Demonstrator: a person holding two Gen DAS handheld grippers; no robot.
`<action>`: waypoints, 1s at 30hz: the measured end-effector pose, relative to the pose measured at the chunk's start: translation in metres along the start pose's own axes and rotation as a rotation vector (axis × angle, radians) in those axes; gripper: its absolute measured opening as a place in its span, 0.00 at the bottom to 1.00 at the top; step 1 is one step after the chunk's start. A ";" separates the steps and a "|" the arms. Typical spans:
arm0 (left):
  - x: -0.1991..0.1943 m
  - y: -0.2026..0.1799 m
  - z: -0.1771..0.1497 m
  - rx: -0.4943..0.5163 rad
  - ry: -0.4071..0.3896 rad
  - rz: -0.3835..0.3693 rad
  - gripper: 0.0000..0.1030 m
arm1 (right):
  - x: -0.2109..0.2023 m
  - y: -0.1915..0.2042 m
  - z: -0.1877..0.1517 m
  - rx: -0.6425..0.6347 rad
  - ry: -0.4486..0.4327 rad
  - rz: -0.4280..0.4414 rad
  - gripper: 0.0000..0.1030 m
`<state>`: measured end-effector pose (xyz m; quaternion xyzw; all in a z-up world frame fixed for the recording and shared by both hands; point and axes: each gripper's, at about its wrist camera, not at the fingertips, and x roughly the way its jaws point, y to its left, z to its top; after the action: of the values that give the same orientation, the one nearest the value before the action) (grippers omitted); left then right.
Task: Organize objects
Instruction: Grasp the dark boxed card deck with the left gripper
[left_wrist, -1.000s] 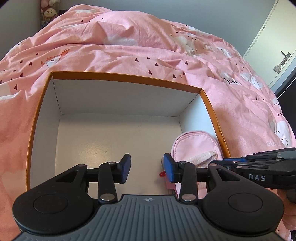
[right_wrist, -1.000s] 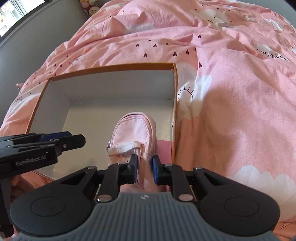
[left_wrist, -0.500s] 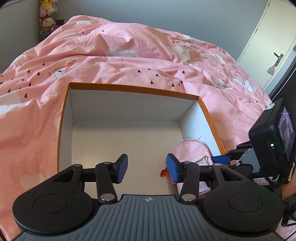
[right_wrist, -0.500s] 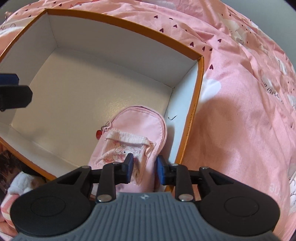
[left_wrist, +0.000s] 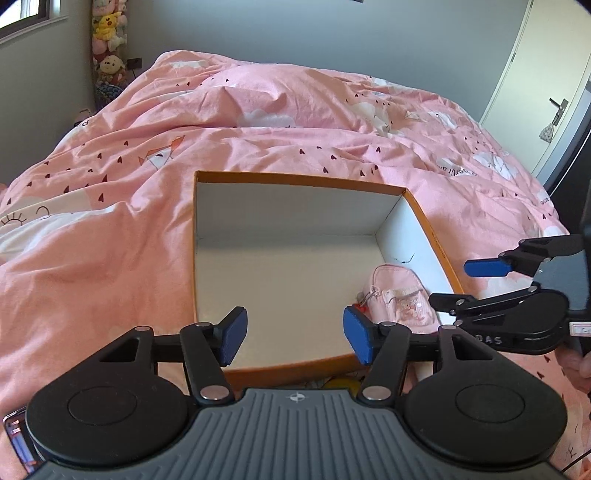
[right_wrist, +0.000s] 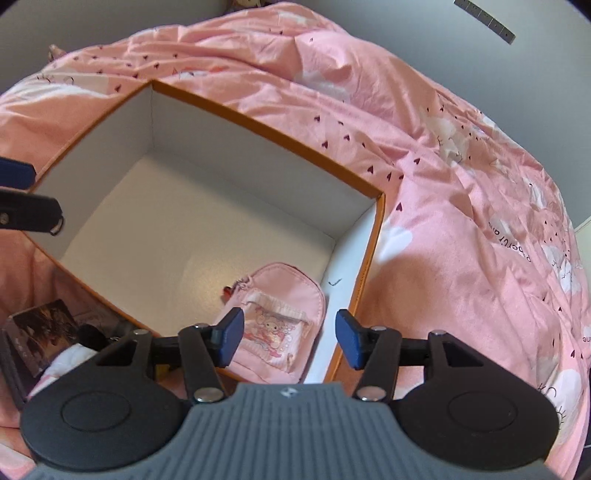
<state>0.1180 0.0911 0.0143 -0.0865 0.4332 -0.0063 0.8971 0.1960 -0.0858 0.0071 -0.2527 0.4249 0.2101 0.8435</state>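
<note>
Pink pouch (right_wrist: 280, 317) lies free in box (right_wrist: 266, 129) — both grippers, left gripper (left_wrist: 295, 338) and right gripper (right_wrist: 288, 338), angled down, opening, empty.

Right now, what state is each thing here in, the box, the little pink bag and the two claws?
Box: open, no lid, on the bed.
Bag: zipped shut, lying flat in the box's near right corner.
Left claw: jaws opening, nothing between them.
Right claw: jaws opening, above the bag, not gripping it.
</note>
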 end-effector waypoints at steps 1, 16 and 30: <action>-0.002 0.001 -0.003 0.004 0.009 0.009 0.67 | -0.007 0.002 -0.002 0.015 -0.023 0.023 0.55; 0.029 0.056 -0.064 -0.208 0.346 -0.041 0.67 | -0.029 0.087 -0.043 0.010 -0.065 0.453 0.28; 0.078 0.080 -0.076 -0.417 0.479 -0.099 0.70 | 0.024 0.126 -0.040 -0.039 0.085 0.517 0.18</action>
<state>0.1018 0.1521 -0.1054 -0.2856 0.6192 0.0187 0.7312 0.1133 -0.0080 -0.0637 -0.1606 0.5063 0.4158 0.7382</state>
